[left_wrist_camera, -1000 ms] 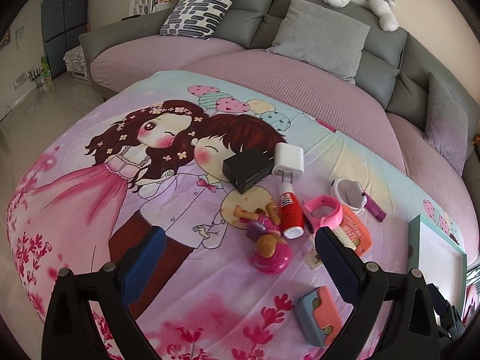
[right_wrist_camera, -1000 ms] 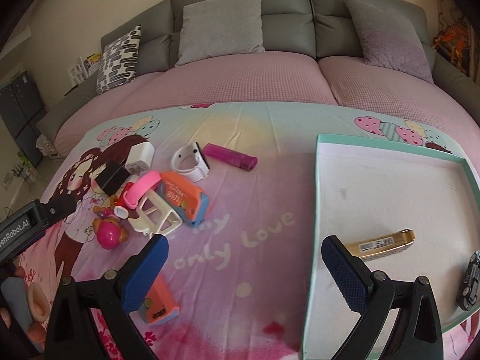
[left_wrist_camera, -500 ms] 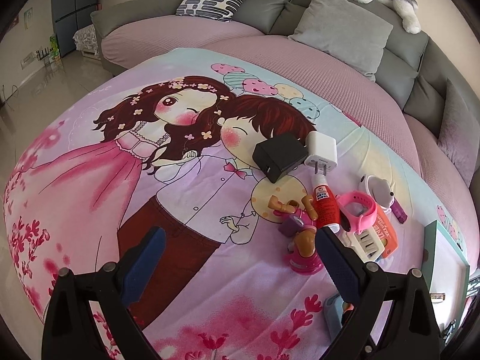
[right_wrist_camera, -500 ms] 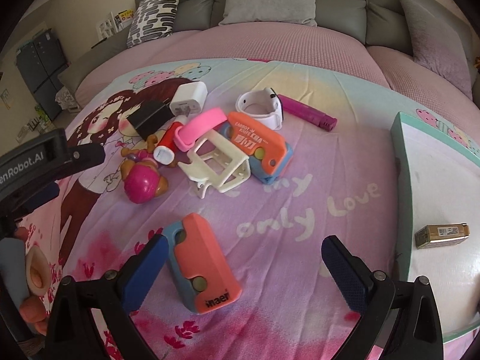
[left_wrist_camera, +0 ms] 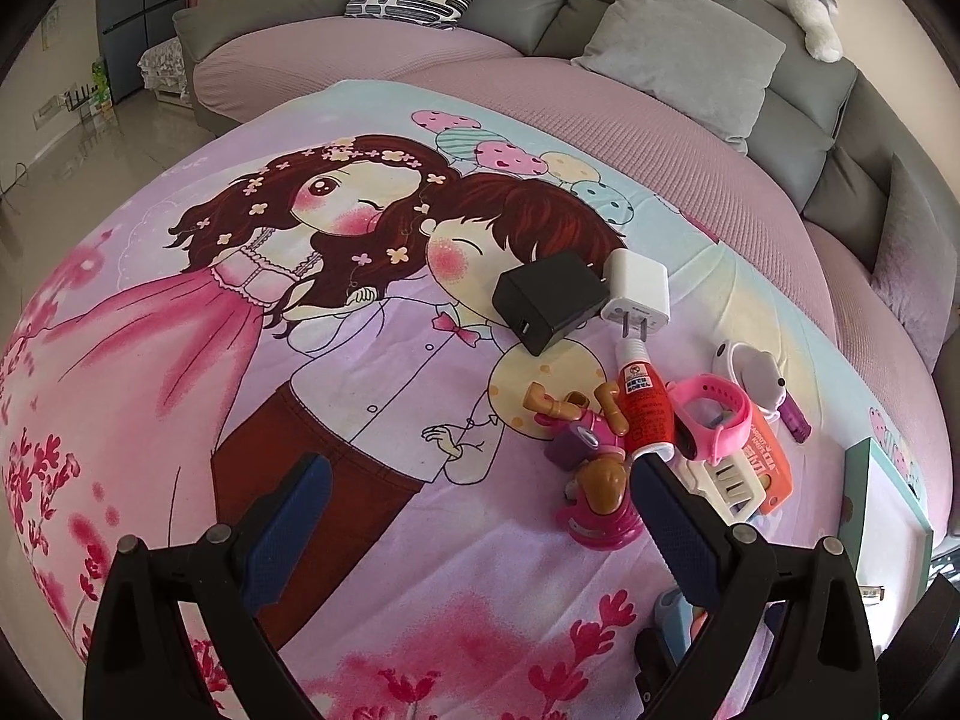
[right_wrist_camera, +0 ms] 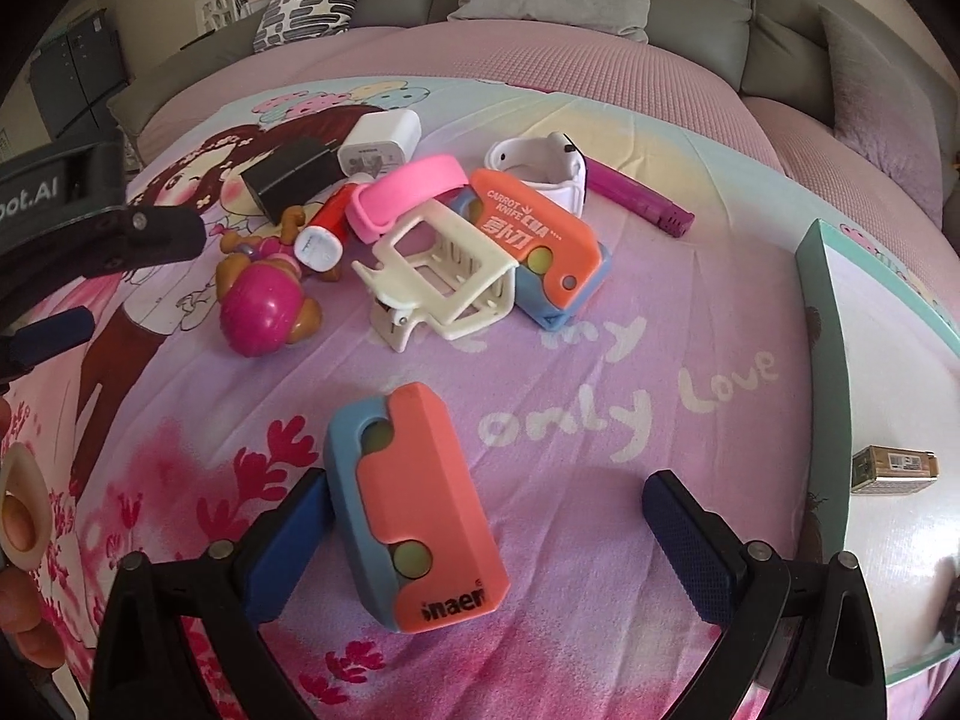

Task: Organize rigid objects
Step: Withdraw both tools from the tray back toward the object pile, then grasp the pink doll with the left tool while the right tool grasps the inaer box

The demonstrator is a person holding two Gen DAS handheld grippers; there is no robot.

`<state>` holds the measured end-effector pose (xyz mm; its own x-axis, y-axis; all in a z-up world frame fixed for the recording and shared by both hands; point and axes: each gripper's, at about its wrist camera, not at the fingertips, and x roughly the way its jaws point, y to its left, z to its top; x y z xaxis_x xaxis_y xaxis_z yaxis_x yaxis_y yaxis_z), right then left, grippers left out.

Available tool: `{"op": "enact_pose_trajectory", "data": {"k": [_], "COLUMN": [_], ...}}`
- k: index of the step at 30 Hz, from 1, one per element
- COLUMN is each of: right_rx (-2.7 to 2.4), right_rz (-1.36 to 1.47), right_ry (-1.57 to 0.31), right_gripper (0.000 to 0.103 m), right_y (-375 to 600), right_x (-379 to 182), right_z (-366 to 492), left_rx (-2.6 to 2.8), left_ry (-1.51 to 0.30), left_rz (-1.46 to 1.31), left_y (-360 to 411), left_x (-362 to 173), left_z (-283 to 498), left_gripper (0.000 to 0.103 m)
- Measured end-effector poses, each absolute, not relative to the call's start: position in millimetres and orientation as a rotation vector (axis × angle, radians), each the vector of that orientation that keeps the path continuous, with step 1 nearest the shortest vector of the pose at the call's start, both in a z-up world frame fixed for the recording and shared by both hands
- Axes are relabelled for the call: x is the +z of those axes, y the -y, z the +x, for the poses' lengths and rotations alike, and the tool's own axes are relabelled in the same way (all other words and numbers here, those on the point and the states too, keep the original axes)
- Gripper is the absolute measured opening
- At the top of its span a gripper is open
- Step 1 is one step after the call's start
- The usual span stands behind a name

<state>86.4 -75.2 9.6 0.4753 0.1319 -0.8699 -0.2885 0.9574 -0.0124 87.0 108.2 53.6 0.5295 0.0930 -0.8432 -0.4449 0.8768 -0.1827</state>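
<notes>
My right gripper [right_wrist_camera: 489, 516] is open over the printed blanket, and a blue-and-salmon toy knife block [right_wrist_camera: 414, 510] lies between its fingers, against the left finger [right_wrist_camera: 288, 546]. Beyond it lies a pile: a cream clip [right_wrist_camera: 441, 267], an orange carrot knife [right_wrist_camera: 534, 234], a pink watch band [right_wrist_camera: 408, 192], a red glue tube [right_wrist_camera: 327, 228], a pink doll [right_wrist_camera: 264, 303], a black charger [right_wrist_camera: 294, 177] and a white charger [right_wrist_camera: 381, 141]. My left gripper [left_wrist_camera: 474, 519] is open, low over the blanket, left of the doll [left_wrist_camera: 600, 498] and glue tube [left_wrist_camera: 645, 405].
A teal-rimmed white tray [right_wrist_camera: 828, 324] at the right holds a gold lighter [right_wrist_camera: 894, 468]. A white watch [right_wrist_camera: 540, 165] and a purple stick [right_wrist_camera: 639, 204] lie behind the pile. The grey sofa with cushions [left_wrist_camera: 684, 48] rings the far side. A hand [right_wrist_camera: 18, 516] shows at left.
My right gripper swung left from the tray and came down around the blue-and-salmon block. My left gripper shifted left and closer to the blanket.
</notes>
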Motion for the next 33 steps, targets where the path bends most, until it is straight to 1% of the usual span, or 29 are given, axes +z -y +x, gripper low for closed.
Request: {"op": "enact_pose_trajectory", "data": {"k": [17, 23, 26, 29, 31, 33], "right_rx": [0.158, 0.154, 0.147, 0.142, 0.137, 0.131], "right_rz": [-0.134, -0.135, -0.129, -0.126, -0.126, -0.125], "right_ry": [-1.055, -1.055, -1.053, -1.052, -1.053, -1.056], "right_gripper": [0.103, 0.102, 0.100, 0.097, 0.095, 0.090], "right_y": [106.6, 107.5, 108.9, 109.9, 111.1, 113.1], "right_x": [10.8, 10.9, 11.6, 12.4, 13.2, 14.1], "right_z": [97.2, 96.2, 95.3, 94.8, 94.6, 94.5], "left_rx": [0.281, 0.271, 0.262, 0.259, 0.248, 0.236], "left_ry": [-1.032, -1.056, -1.057, -1.052, -1.045, -1.038], "left_rz": [-0.348, -0.344, -0.350, -0.343, -0.346, -0.353], "left_y": [-84.5, -81.2, -80.8, -79.5, -78.7, -78.1], "left_x": [34.2, 24.8, 21.4, 20.5, 21.0, 22.2], "left_z": [104.1, 108.2, 110.0, 111.7, 112.2, 112.4], "left_gripper": [0.100, 0.099, 0.098, 0.091, 0.084, 0.079]}}
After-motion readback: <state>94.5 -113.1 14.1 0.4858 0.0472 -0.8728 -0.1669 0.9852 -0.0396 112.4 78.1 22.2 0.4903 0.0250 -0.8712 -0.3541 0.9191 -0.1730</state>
